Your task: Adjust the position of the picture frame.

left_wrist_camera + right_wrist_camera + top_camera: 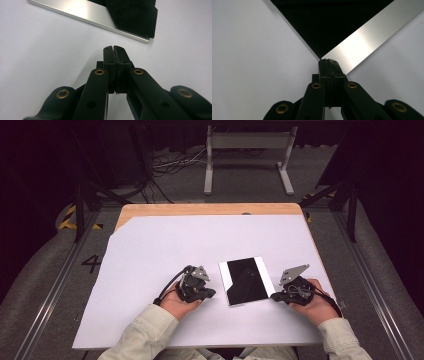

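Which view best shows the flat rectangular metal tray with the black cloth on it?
The high view: the whole flat rectangular metal tray and black cloth lie between both grippers. The left gripper view shows one silver edge; the right gripper view, a corner.

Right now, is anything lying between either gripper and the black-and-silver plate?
Nothing visible. Bare white sheet separates the left gripper from the plate, and its jaws are shut. The right gripper, jaws shut, sits right at the plate's corner; contact cannot be told.
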